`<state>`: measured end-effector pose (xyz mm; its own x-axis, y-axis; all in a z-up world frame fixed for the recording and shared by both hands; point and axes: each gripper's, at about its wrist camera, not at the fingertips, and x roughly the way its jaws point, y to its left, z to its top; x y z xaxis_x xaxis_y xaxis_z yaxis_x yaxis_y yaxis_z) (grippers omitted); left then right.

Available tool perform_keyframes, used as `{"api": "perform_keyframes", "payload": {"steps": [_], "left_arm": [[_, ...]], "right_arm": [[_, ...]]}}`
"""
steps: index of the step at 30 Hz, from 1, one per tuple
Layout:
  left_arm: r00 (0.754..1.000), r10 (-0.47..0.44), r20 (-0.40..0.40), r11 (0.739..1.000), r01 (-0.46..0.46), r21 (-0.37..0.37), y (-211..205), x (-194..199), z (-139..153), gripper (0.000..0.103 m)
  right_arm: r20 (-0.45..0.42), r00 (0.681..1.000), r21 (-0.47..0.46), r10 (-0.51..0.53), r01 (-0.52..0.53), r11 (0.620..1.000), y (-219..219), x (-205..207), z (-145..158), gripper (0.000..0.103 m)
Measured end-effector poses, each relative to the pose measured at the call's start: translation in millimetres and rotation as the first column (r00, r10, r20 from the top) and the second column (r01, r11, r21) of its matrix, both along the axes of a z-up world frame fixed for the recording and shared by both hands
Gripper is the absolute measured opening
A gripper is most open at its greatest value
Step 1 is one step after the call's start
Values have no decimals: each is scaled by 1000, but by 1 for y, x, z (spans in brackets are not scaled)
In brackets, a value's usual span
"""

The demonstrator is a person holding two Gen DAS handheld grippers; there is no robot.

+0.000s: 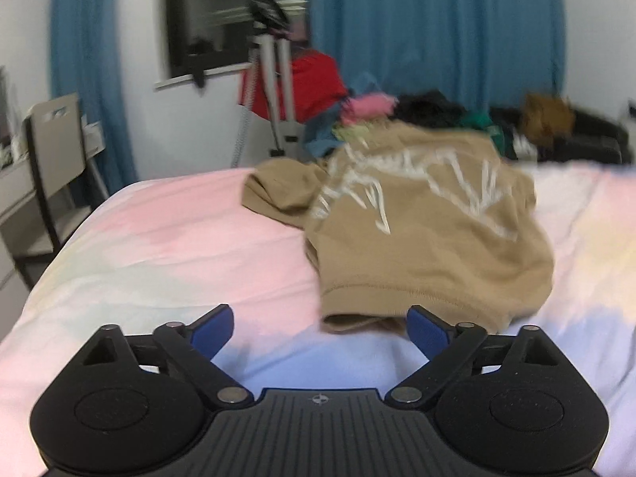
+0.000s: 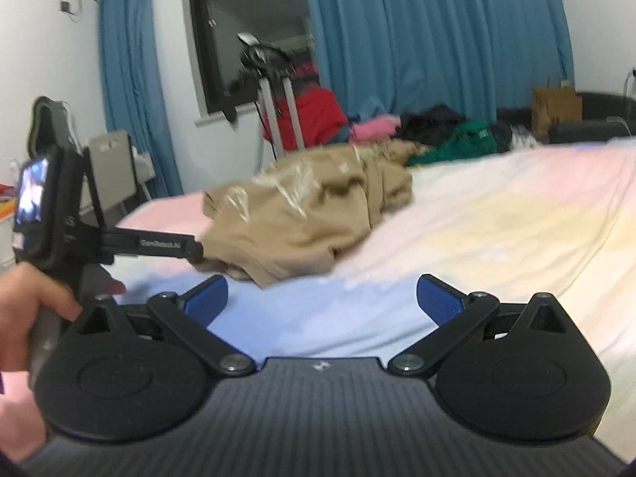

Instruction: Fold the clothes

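A crumpled tan sweatshirt (image 1: pixel 417 230) with a white print lies on the pastel bedsheet (image 1: pixel 179 246). My left gripper (image 1: pixel 320 320) is open just before its near hem; the hem lies by the right blue pad without being pinched. In the right wrist view the same sweatshirt (image 2: pixel 302 218) sits ahead and to the left. My right gripper (image 2: pixel 322 284) is open over bare sheet, with nothing between its pads. There a hand (image 2: pixel 28 310) holds the left tool, and one of its fingers (image 2: pixel 167 244) reaches the sweatshirt's left edge.
A heap of mixed clothes (image 1: pixel 397 115) lies beyond the bed's far edge, with a tripod (image 1: pixel 274 79) and a red item (image 1: pixel 318 83) behind it. A chair (image 1: pixel 51 167) stands left of the bed. Blue curtains (image 1: pixel 437 31) frame a dark window.
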<state>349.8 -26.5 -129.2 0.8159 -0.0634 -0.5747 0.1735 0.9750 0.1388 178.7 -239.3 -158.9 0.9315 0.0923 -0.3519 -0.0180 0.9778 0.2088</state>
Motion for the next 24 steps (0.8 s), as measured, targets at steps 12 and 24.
{"api": "perform_keyframes", "payload": {"steps": [12, 24], "left_arm": [[992, -25, 124, 984, 47, -173, 6, 10, -5, 4], [932, -129, 340, 971, 188, -146, -11, -135, 93, 2]], "right_arm": [[-75, 996, 110, -57, 65, 992, -20, 30, -35, 103], [74, 997, 70, -16, 11, 997, -6, -1, 5, 103]]}}
